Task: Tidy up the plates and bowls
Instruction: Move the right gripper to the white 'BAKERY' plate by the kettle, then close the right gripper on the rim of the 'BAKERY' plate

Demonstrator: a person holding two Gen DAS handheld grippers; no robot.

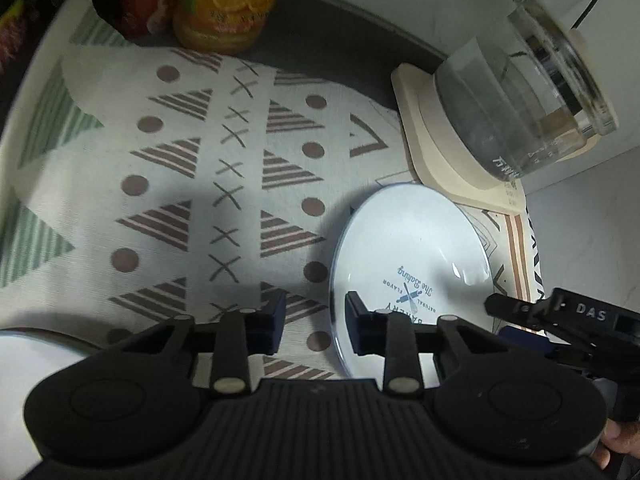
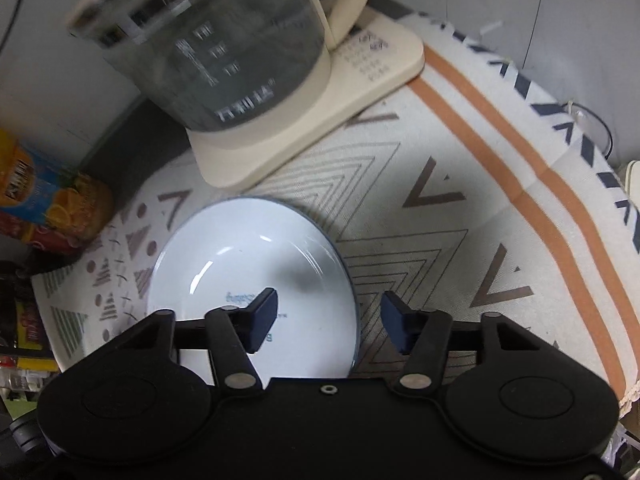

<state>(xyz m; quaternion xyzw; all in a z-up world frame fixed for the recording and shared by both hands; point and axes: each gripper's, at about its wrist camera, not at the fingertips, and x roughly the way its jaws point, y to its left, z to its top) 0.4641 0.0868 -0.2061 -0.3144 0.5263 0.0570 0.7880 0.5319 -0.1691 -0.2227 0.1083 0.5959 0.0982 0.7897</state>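
Both my grippers hover over the patterned cloth (image 1: 192, 184) on the tabletop, fingers spread and holding nothing.

At far left, a white rim (image 1: 24, 356), maybe another dish. My left gripper (image 1: 316, 322) straddles the near-left edge of the white plate (image 1: 412, 240); my right gripper (image 2: 328, 320) straddles its right edge. Behind the plate stands a glass kettle (image 2: 224, 44).

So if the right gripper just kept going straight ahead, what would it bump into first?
Probably the plate: the open right gripper straddles its right rim, one finger over the plate, the other over the cloth. If it passed above the rim, the kettle stands further on. Depth is hard to judge.
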